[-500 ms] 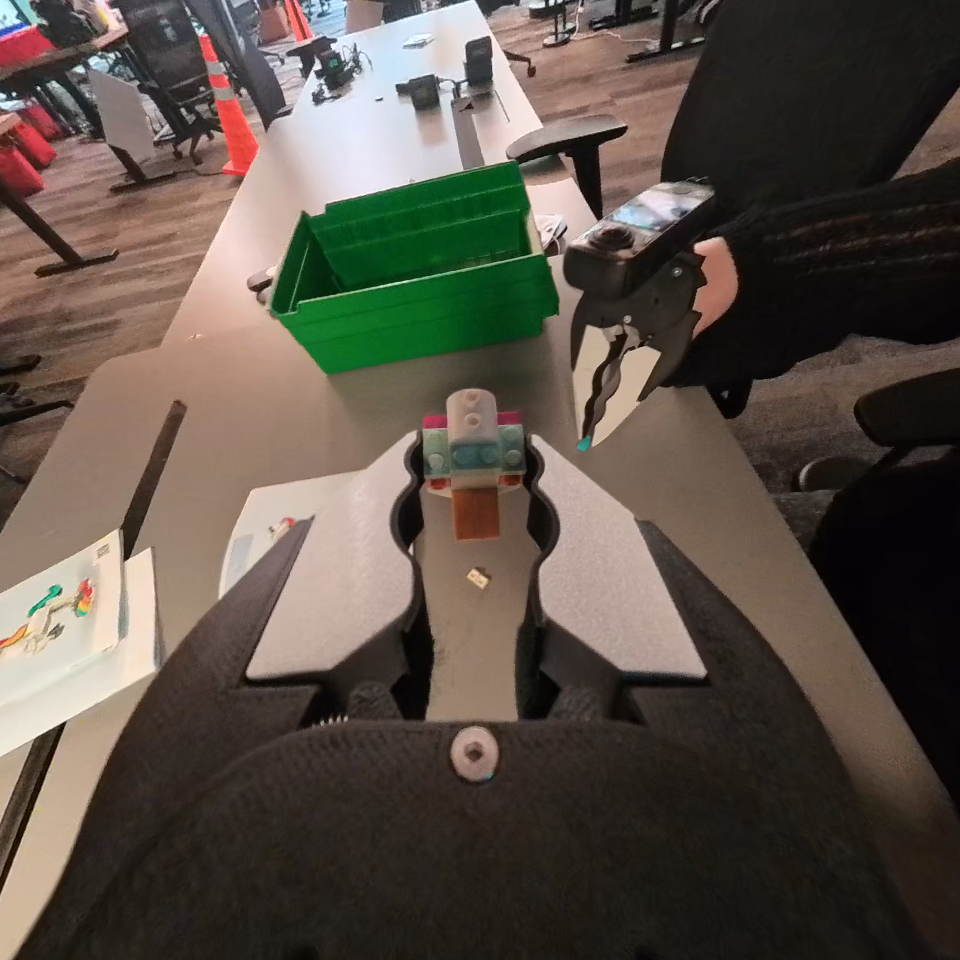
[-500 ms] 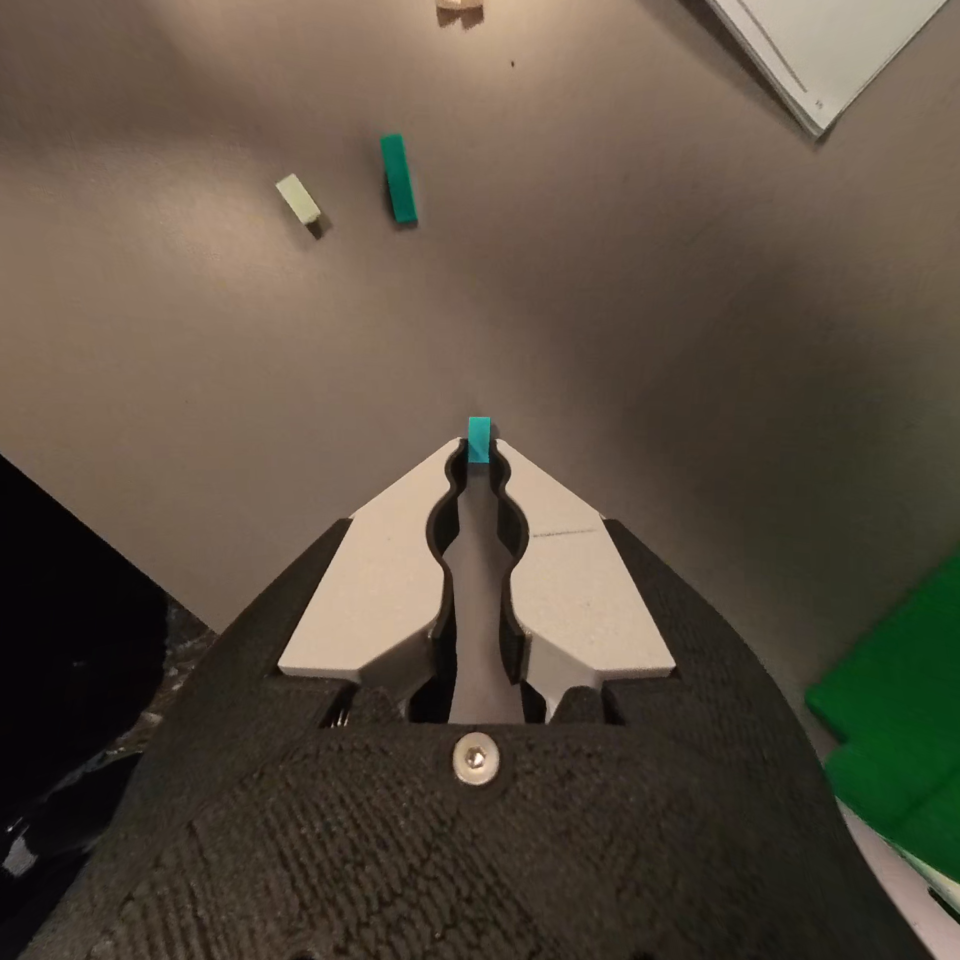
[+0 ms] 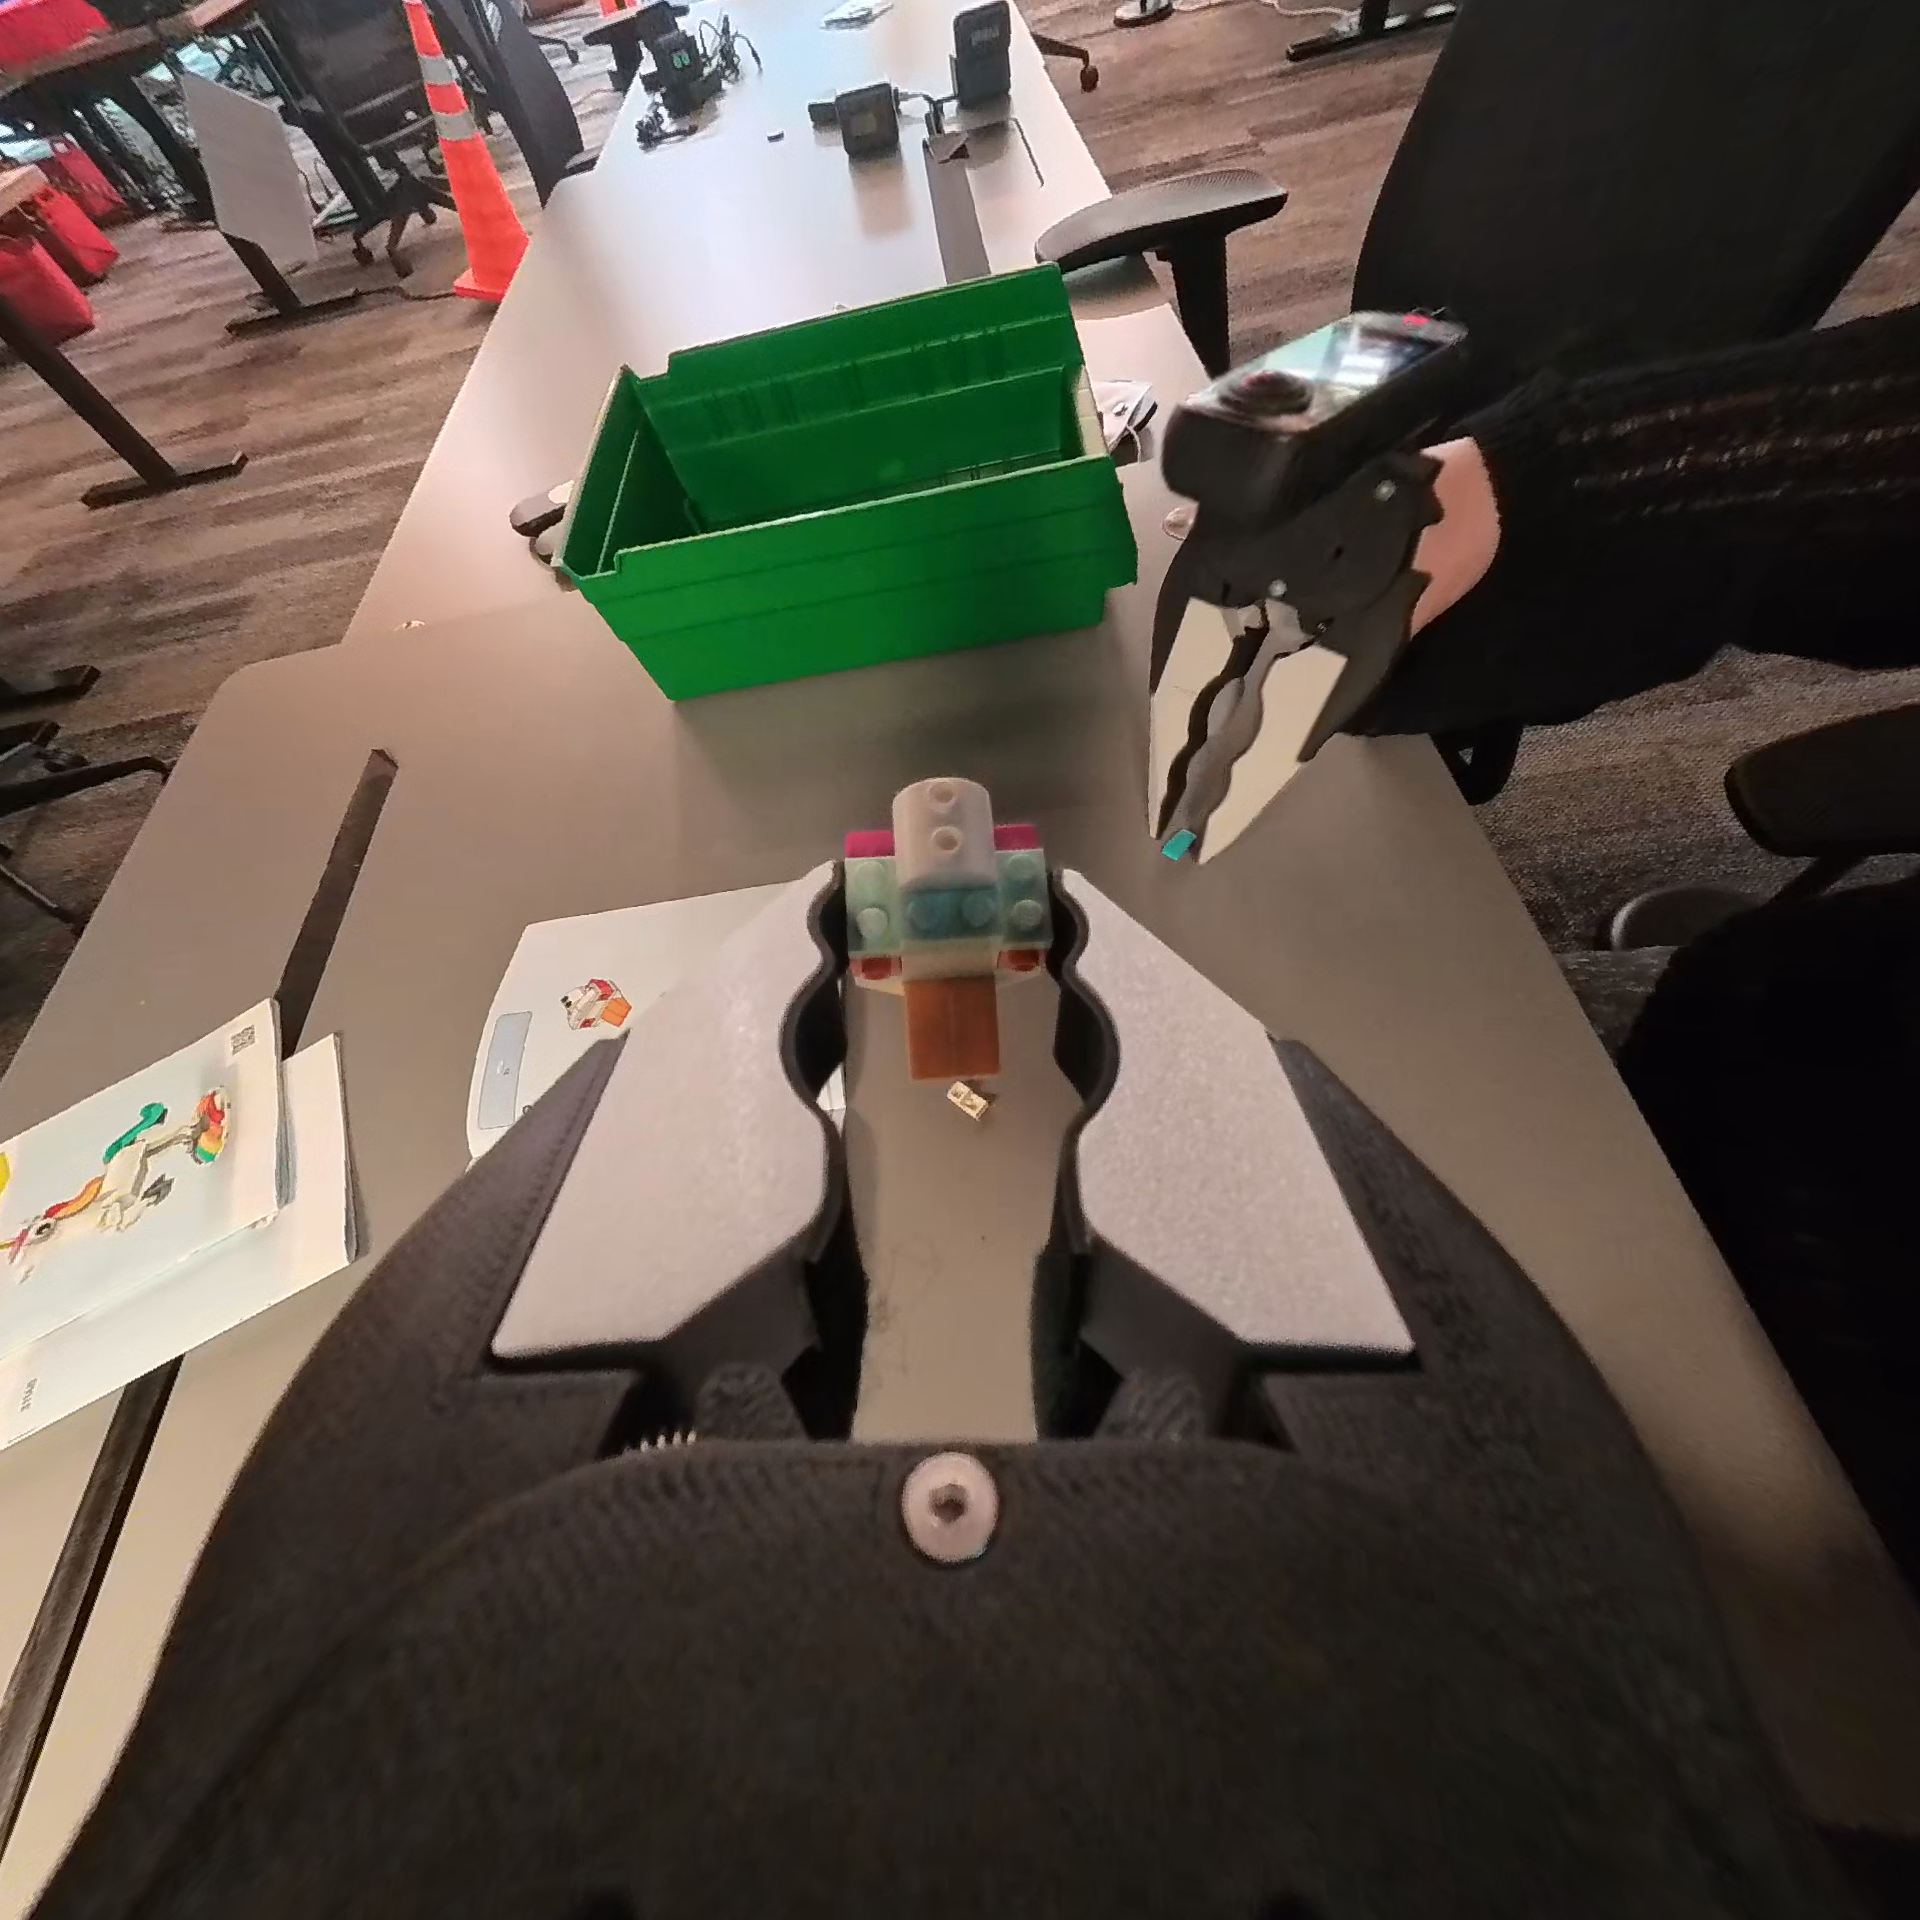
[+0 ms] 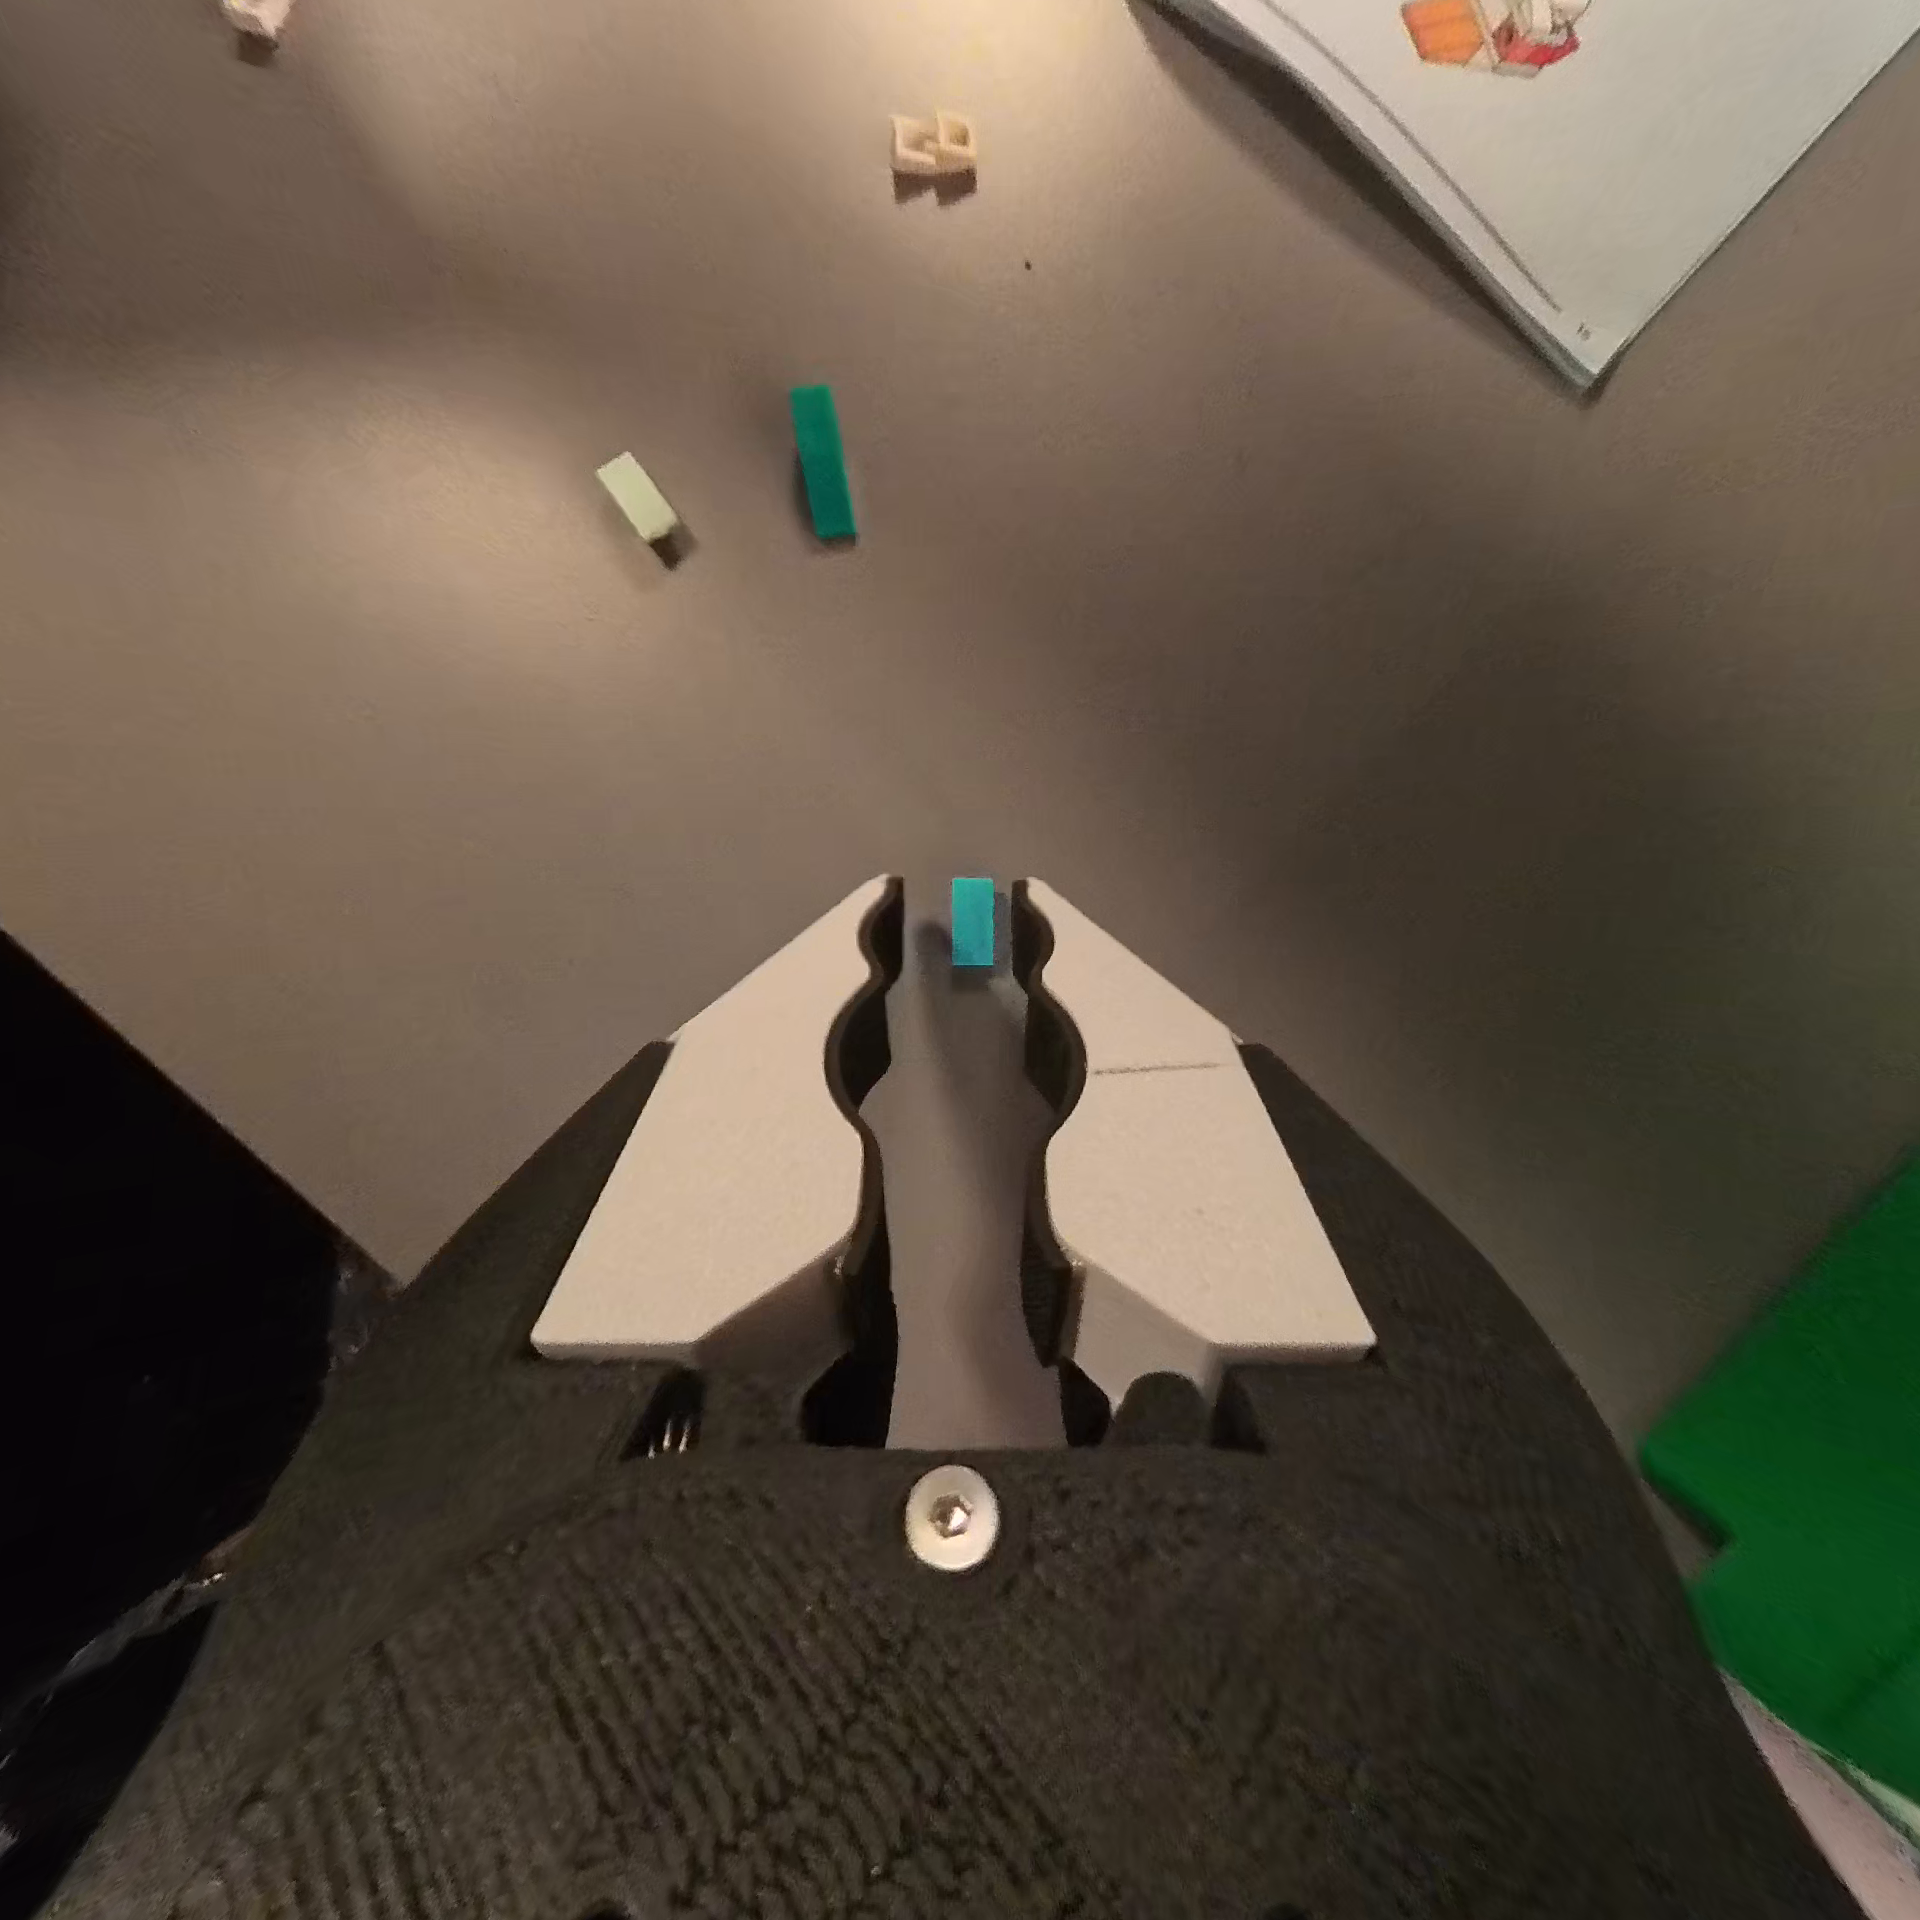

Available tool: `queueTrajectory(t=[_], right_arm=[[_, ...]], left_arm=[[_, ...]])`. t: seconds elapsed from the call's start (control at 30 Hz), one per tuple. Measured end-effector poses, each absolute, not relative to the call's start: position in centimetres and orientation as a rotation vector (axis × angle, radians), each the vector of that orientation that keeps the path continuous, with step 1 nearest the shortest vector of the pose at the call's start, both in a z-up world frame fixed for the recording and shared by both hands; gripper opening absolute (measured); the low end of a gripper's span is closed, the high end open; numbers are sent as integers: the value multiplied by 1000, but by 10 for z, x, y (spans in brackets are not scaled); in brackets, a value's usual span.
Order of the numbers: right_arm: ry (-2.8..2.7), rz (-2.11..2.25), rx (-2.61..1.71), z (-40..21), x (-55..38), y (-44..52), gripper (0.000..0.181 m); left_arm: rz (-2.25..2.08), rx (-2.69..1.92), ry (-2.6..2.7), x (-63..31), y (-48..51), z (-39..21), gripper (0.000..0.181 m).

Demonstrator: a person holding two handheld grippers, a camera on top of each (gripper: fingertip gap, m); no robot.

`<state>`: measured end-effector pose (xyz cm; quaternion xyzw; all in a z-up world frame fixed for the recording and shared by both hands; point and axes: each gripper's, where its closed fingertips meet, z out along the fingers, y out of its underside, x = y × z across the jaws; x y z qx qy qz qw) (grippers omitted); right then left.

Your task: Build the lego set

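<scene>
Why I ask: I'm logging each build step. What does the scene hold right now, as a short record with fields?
left tool: shut on the lego model, held above the table
right tool: jaws slightly parted, small teal piece between the tips, gap on one side; grip unclear
loose pieces on table: dark green tile, pale green piece, white piece
green bin: beyond the model
instruction booklet: left of the left tool
</scene>
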<state>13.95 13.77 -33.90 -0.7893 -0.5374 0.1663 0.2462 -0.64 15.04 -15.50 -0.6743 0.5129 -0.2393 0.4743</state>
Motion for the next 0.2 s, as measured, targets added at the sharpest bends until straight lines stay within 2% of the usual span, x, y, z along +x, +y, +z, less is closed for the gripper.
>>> queueTrajectory(t=[0.03, 0.2], right_arm=[[-1460, 459, -2139, -338, 140, 137, 21], [-1436, 479, -2096, -339, 147, 133, 25]], left_arm=[[-583, -1649, 1255, -6, 150, -155, 36], [-579, -1662, 1270, -5, 150, -159, 36]])
